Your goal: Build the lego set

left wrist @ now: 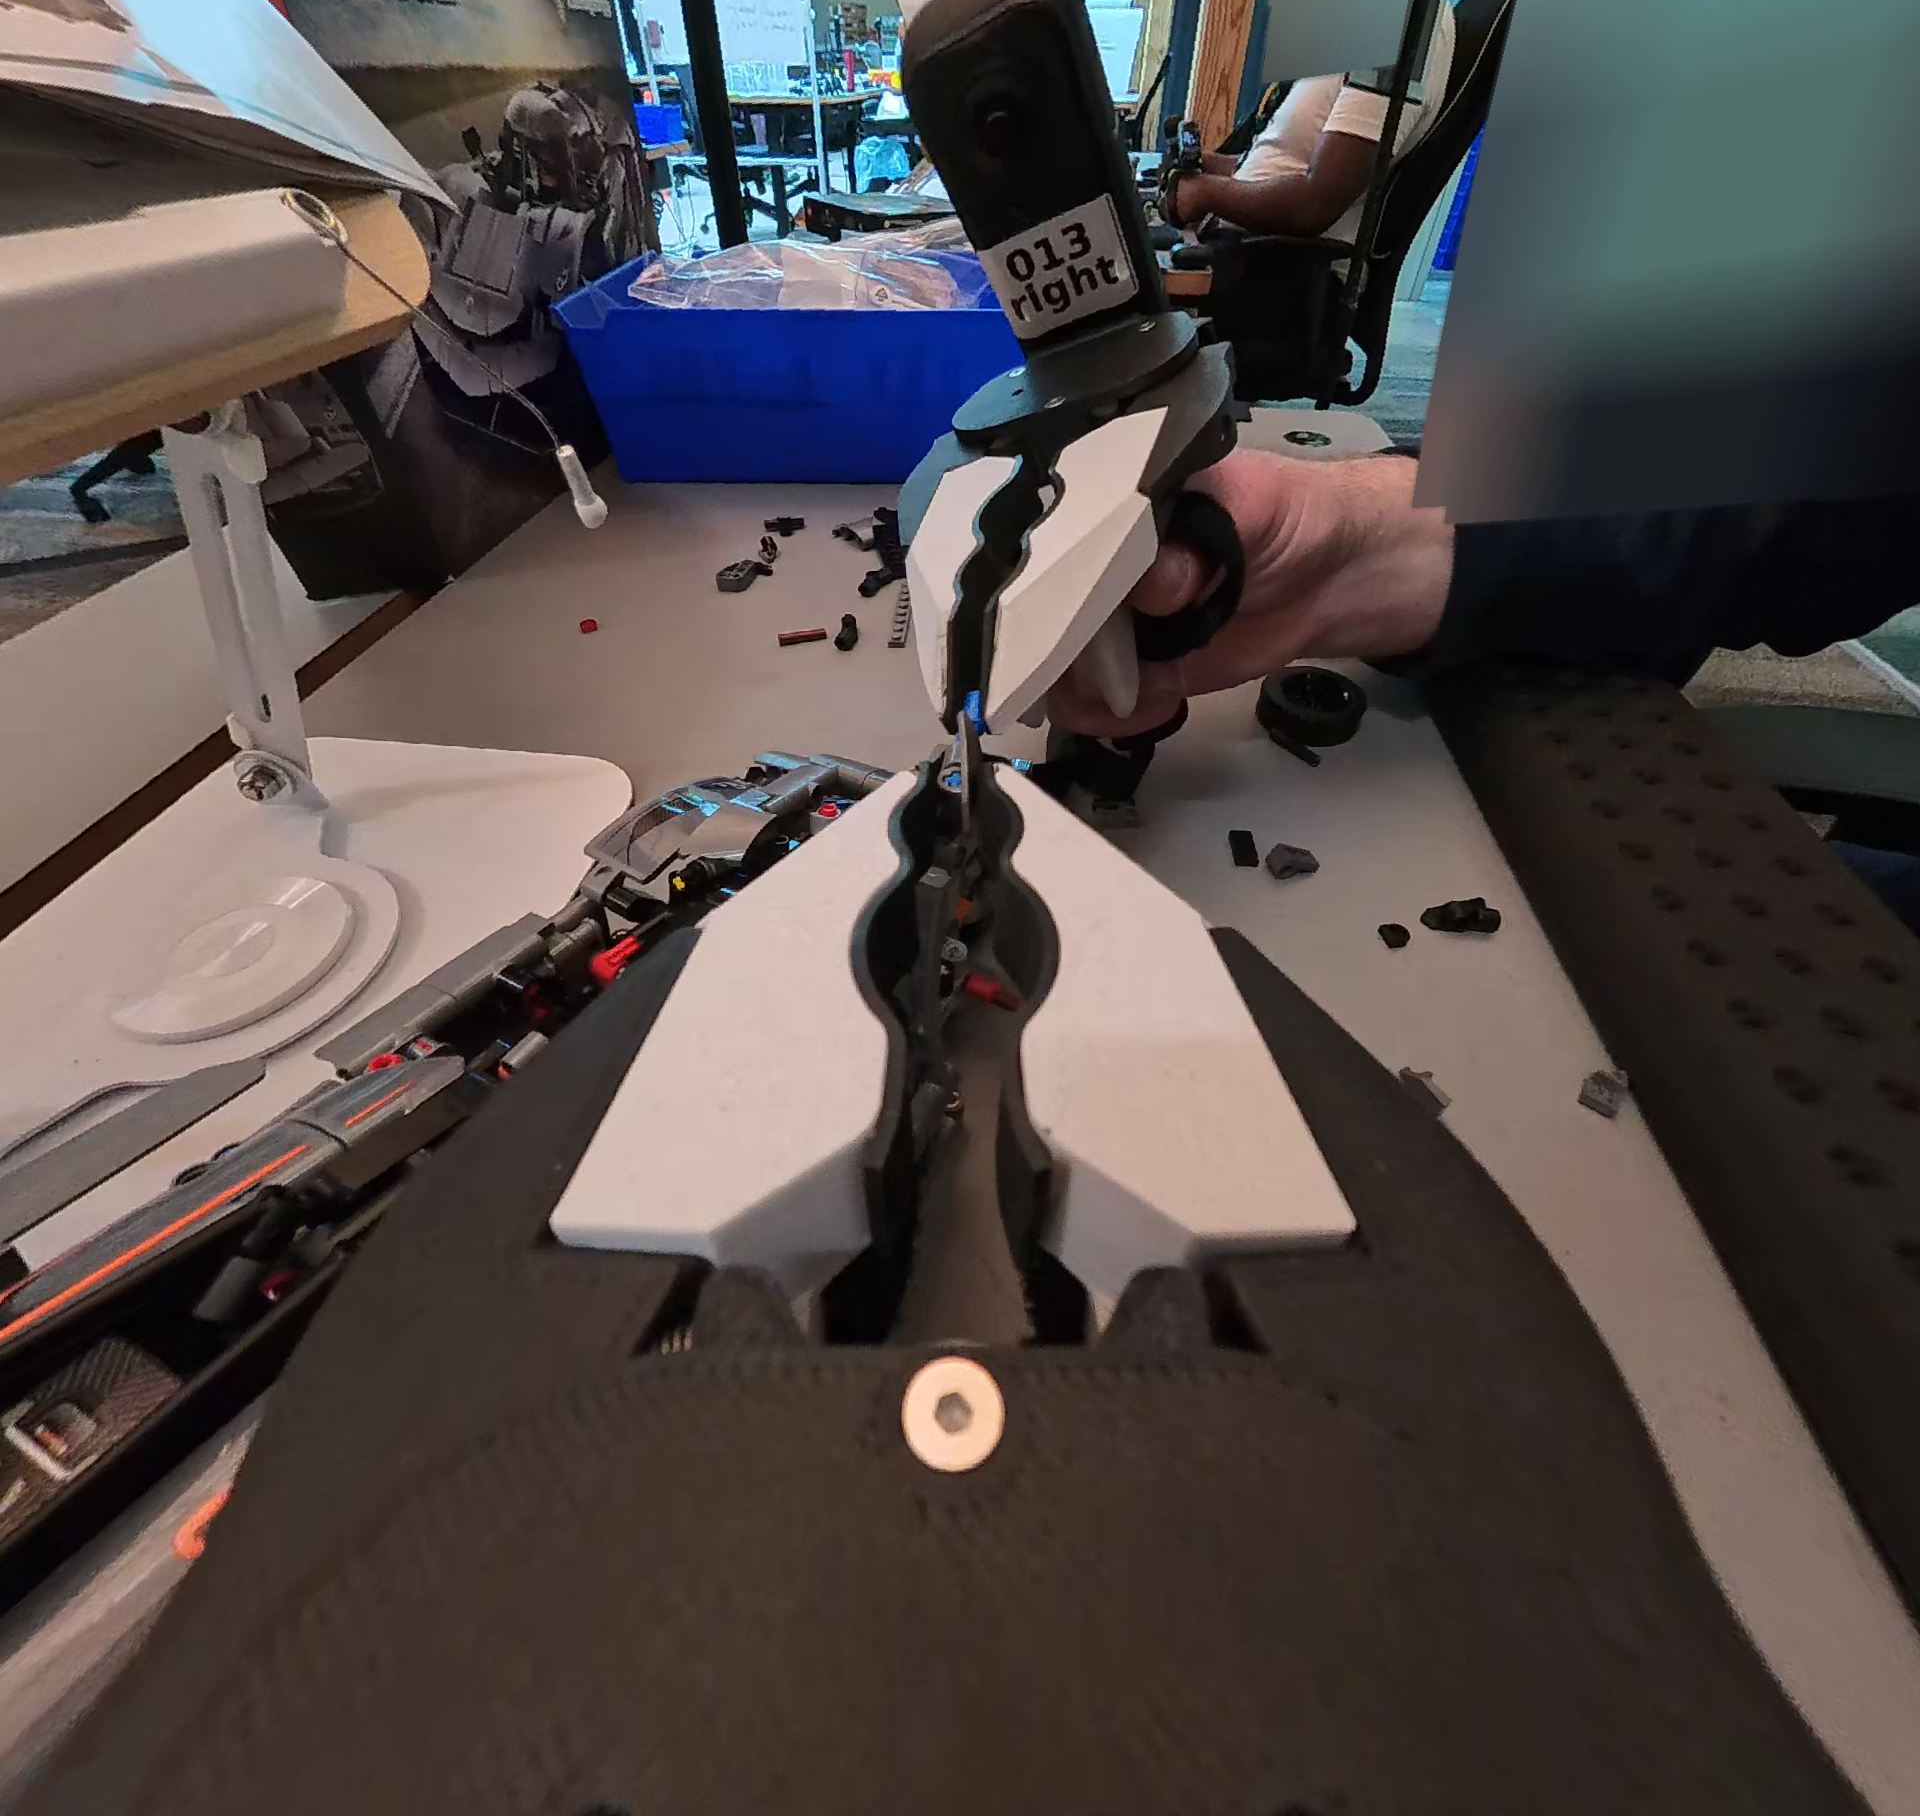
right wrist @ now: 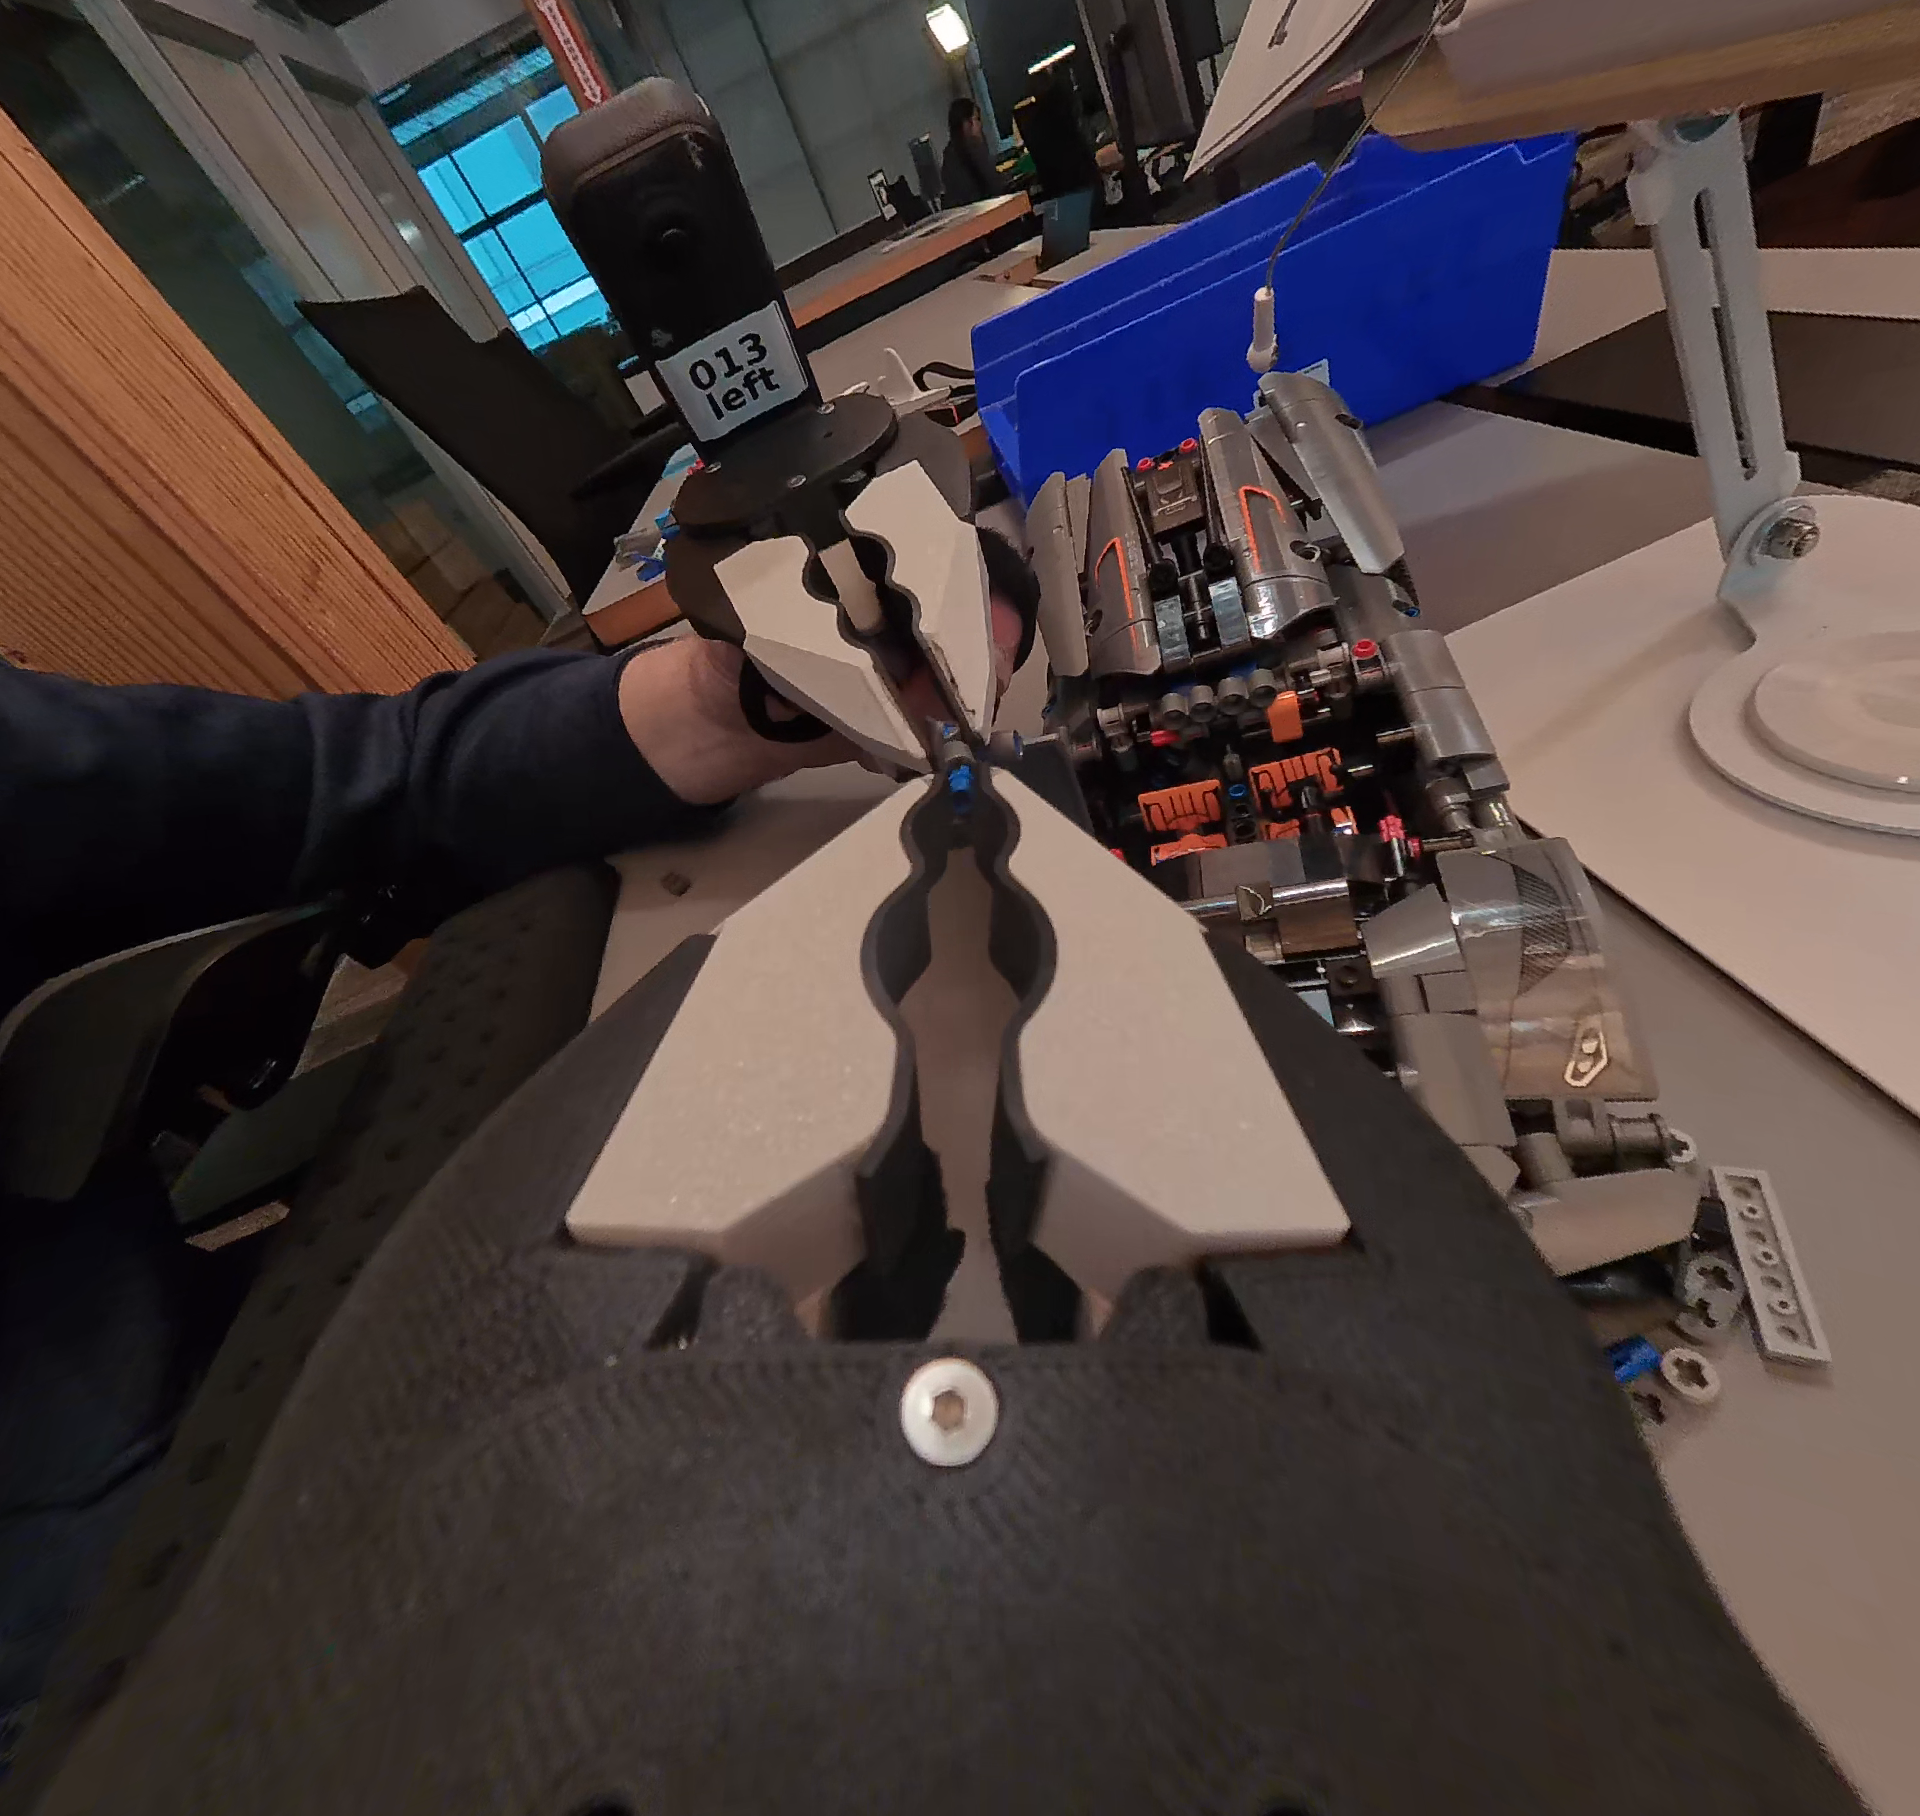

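A grey and orange lego car model (right wrist: 1299,727) lies on the white table (left wrist: 665,686); in the left wrist view it shows to the left of my fingers (left wrist: 644,883). My left gripper (left wrist: 956,779) is shut on a slim dark lego piece (left wrist: 940,935) with grey and red bits. My right gripper (right wrist: 956,795) is shut on a small blue pin (right wrist: 957,781) and holds it tip to tip against the left gripper (right wrist: 940,743). In the left wrist view the right gripper (left wrist: 966,722) comes down from above, with the blue pin (left wrist: 972,704) at its tips.
A blue bin (left wrist: 790,384) stands at the back. A white stand (left wrist: 249,623) holds the instruction booklet (left wrist: 156,31), with the lego box (left wrist: 436,104) behind. Loose small pieces (left wrist: 831,571) and a black tyre (left wrist: 1311,706) lie on the table. A grey beam (right wrist: 1771,1267) lies near the model. Only a small space, under 4 cm, lies between the two pairs of fingers.
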